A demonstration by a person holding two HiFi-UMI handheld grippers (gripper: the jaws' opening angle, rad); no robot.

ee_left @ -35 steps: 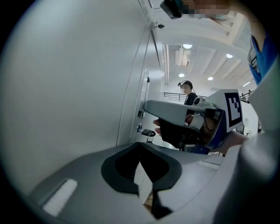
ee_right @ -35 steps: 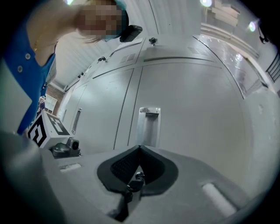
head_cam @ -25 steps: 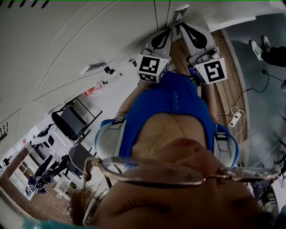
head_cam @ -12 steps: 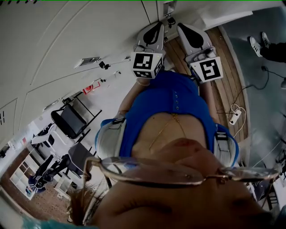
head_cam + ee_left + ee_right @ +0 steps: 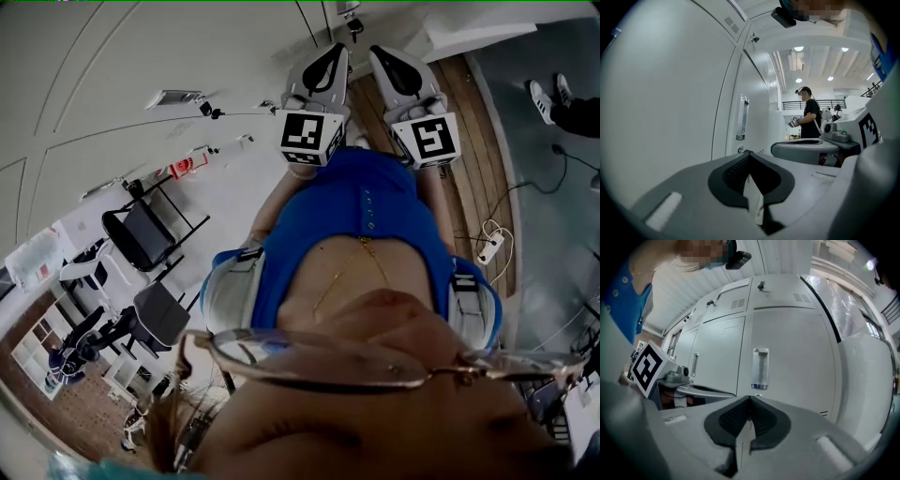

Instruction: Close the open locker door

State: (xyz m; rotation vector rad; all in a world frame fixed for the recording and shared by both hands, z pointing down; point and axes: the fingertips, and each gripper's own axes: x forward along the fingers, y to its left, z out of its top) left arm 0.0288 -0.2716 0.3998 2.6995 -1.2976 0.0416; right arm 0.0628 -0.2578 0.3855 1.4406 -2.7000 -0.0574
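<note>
1. White metal lockers (image 5: pixel 717 333) fill the wall in front of a person in a blue top (image 5: pixel 361 216). The person holds a gripper in each hand, both pointed at the doors.
2. The right gripper (image 5: pixel 750 401) has its jaws pressed together with nothing between them. The left gripper (image 5: pixel 749 157) is the same: jaws together, empty.
3. The door (image 5: pixel 792 357) lies straight ahead of the right jaws and close to them. Its clear handle (image 5: pixel 760 369) stands upright, just above the jaw tips.
4. From here the door looks about level with its neighbours. I cannot tell whether it is latched.
5. The right gripper faces the door squarely, while the left looks along the lockers at a slant. The right seems better placed for a flat push beside the handle.
</note>
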